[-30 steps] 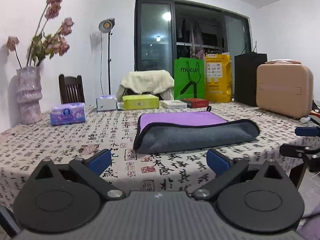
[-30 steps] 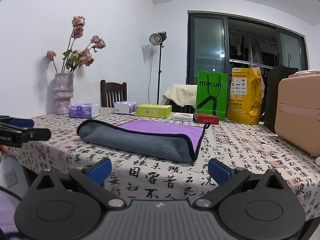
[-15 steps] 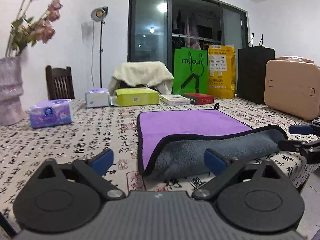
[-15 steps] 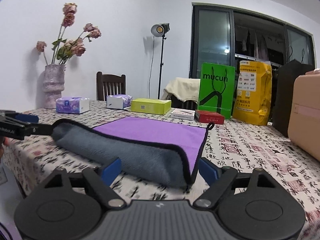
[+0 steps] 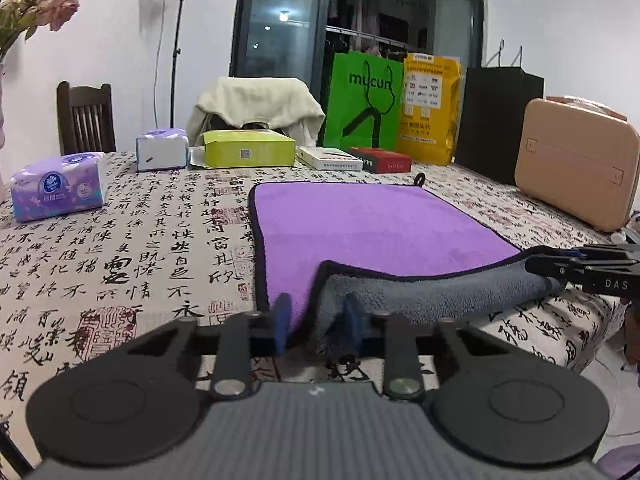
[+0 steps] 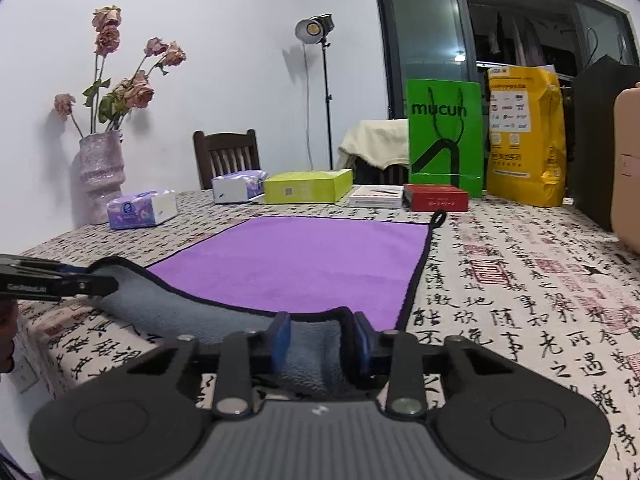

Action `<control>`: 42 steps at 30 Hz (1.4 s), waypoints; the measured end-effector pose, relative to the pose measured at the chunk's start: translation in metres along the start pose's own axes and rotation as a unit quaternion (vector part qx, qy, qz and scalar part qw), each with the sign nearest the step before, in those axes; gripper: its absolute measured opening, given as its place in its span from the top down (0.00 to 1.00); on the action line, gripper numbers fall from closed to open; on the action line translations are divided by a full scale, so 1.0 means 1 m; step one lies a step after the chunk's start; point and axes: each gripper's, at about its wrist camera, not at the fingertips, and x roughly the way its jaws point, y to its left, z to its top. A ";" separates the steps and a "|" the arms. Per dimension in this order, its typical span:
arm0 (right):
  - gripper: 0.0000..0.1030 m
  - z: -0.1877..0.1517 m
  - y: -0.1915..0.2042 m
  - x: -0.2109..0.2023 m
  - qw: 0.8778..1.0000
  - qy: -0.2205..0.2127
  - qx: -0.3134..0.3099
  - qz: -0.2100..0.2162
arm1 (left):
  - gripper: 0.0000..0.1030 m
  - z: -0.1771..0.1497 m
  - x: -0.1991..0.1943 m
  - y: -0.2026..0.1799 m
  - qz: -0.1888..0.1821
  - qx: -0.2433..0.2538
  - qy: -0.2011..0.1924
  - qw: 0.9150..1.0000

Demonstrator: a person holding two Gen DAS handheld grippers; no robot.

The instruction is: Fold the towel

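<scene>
A purple towel (image 5: 360,224) with a grey underside and black trim lies on the patterned tablecloth (image 5: 120,248), its near edge rolled over so the grey side shows. My left gripper (image 5: 316,326) is shut on the towel's near left corner. My right gripper (image 6: 320,340) is shut on the near right corner of the towel (image 6: 296,256). The right gripper also shows at the right edge of the left wrist view (image 5: 580,268), and the left gripper at the left edge of the right wrist view (image 6: 60,280).
Along the table's far side stand tissue packs (image 5: 60,186), a yellow-green box (image 5: 248,152), flat boxes (image 5: 380,160), a green bag (image 5: 362,100), a yellow bag (image 5: 430,108) and a tan case (image 5: 576,160). A vase of dried flowers (image 6: 102,176) stands at the left.
Both grippers moved forward to the towel's near edge and closed on its two near corners. They were open and apart from the towel before.
</scene>
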 end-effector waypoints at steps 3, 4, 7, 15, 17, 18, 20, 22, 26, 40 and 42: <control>0.81 0.000 -0.001 0.000 1.000 0.008 0.006 0.011 | 0.88 0.003 0.000 0.000 -0.007 0.001 0.004 1.000; 0.85 0.000 -0.002 0.001 1.000 0.011 0.006 0.014 | 0.90 0.003 -0.001 0.000 -0.008 0.003 0.003 1.000; 0.93 0.003 -0.003 -0.001 1.000 0.012 0.000 0.014 | 0.93 0.007 -0.003 -0.002 -0.003 0.007 0.000 1.000; 0.95 0.021 -0.001 0.002 0.999 0.020 -0.032 0.003 | 0.94 0.024 0.001 0.003 -0.011 0.008 0.010 1.000; 0.95 0.026 -0.001 0.004 0.999 0.020 -0.038 0.002 | 0.94 0.029 0.003 0.005 -0.013 0.005 0.012 1.000; 0.95 0.028 -0.002 0.005 0.999 0.020 -0.040 0.003 | 0.94 0.031 0.003 0.006 -0.015 0.004 0.013 1.000; 0.95 0.033 -0.002 0.009 0.999 0.021 -0.045 0.001 | 0.94 0.038 0.007 0.009 -0.020 -0.003 0.022 1.000; 0.95 0.038 -0.003 0.013 0.998 0.023 -0.051 -0.002 | 0.94 0.043 0.013 0.014 -0.027 -0.015 0.035 0.999; 0.95 0.049 -0.004 0.024 0.998 0.024 -0.064 0.002 | 0.94 0.055 0.027 0.025 -0.032 -0.041 0.062 0.997; 0.95 0.084 -0.024 0.066 0.996 0.046 -0.077 -0.007 | 0.94 0.105 0.069 0.037 -0.038 -0.043 0.078 0.995; 0.95 0.088 -0.028 0.072 0.996 0.050 -0.076 -0.007 | 0.94 0.113 0.078 0.040 -0.043 -0.041 0.077 0.995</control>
